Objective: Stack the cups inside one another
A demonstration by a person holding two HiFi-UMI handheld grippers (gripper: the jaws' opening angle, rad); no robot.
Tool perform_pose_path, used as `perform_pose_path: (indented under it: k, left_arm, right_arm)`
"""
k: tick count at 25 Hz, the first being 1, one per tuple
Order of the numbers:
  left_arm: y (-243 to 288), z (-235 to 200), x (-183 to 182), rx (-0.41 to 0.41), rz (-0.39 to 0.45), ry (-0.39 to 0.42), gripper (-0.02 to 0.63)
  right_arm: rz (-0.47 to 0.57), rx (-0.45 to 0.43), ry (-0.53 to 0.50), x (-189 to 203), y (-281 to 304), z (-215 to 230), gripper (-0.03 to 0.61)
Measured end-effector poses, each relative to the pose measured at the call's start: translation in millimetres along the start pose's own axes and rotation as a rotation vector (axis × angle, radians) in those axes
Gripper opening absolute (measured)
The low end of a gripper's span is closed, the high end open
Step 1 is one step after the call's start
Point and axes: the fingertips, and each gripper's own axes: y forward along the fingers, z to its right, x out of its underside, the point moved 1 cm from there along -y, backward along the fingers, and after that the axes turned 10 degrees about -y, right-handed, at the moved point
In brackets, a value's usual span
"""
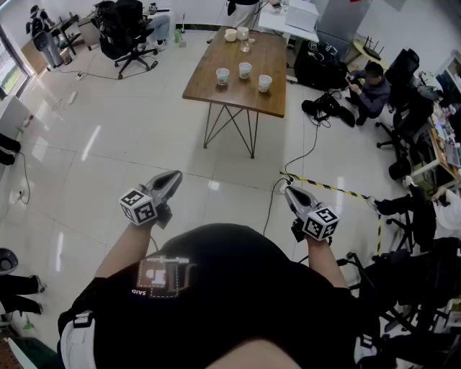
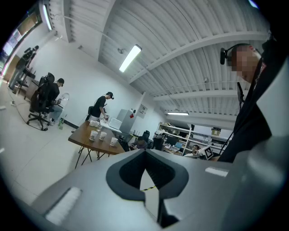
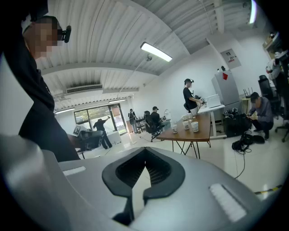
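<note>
Three white paper cups (image 1: 222, 76) (image 1: 245, 70) (image 1: 265, 83) stand apart in a loose row on a wooden table (image 1: 216, 97), far ahead of me across the floor. The left gripper view shows the same cups (image 2: 103, 135) small on the table, and the right gripper view shows these cups (image 3: 185, 125) too. My left gripper (image 1: 175, 177) and right gripper (image 1: 289, 192) are held in front of my body, well short of the table. Both are shut with nothing between their jaws.
A bowl (image 1: 230, 34) and a glass (image 1: 245, 47) sit at the table's far end, where a person (image 1: 243, 7) stands. Another person (image 1: 371, 86) sits on the floor to the right among bags and cables. Yellow-black tape (image 1: 328, 187) crosses the floor. Office chairs (image 1: 126, 32) stand at the back left.
</note>
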Motion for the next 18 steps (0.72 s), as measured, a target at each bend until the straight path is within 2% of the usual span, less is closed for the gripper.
perform_pose_path:
  k: [7, 13, 18]
  left_arm:
    - [19, -15, 1, 0.009, -0.003, -0.016, 0.000]
    - [33, -78, -27, 0.054, 0.007, -0.029, 0.000]
    - [54, -140, -66, 0.116, -0.064, 0.001, 0.000]
  right_arm:
    - [-0.023, -0.004, -0.013, -1, 19, 18, 0.015]
    - [-0.038, 0.023, -0.040, -17, 84, 26, 0.014]
    - [0.009, 0.069, -0.011, -52, 155, 31, 0.015]
